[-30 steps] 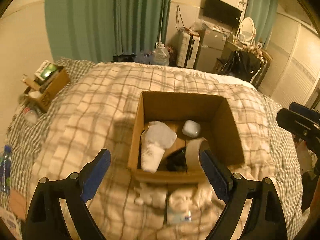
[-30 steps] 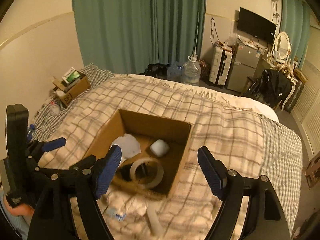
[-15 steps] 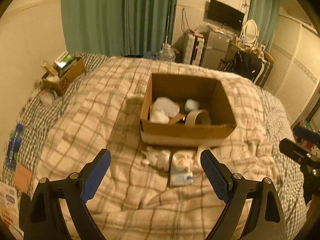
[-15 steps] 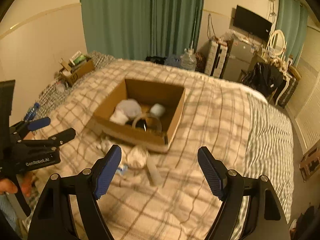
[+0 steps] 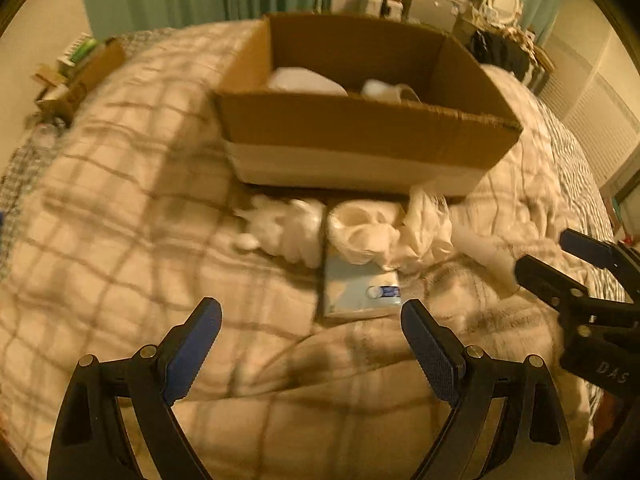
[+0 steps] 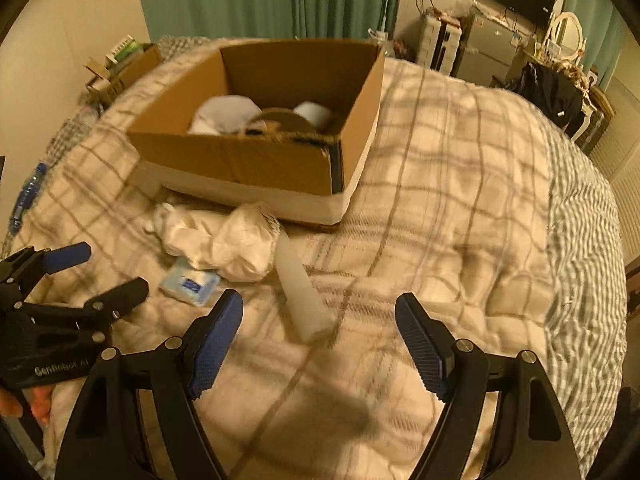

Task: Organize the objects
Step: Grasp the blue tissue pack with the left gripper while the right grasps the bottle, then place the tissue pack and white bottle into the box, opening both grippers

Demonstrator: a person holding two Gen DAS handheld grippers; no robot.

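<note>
Left gripper: jaws spread wide, nothing between them, hanging over the plaid blanket just short of the clutter.
Small carton: far left on the bed, stuffed with odds and ends, well apart from the rest.
Water bottle: lying at the left edge of the bed, blue cap end toward the camera.
White tufts: loose fluffy clump on the blanket, just in front of the box's near wall.
Flat blue packet: lying flat, long axis running away from the camera toward the box, far end tucked under the white ring and cloth; nearest thing to the left jaws.
White ring: resting on the packet's far end, touching the crumpled cloth.
Cardboard box: open top, sitting on the bed beyond the clutter; near wall blocks most of the inside in the left view.
Box contents: white cloth bundle at left, tape roll in the middle, small white case at right.
Crumpled white cloth: heaped against the box's front, overlapping the packet.
White tube: lying on the blanket, long axis from the cloth heap down toward the camera, near end between the right jaws' line of sight.
Right gripper: jaws parted, gripping nothing, poised just short of the tube's near end.
Grey checked sheet: bare along the right side of the bed.
</note>
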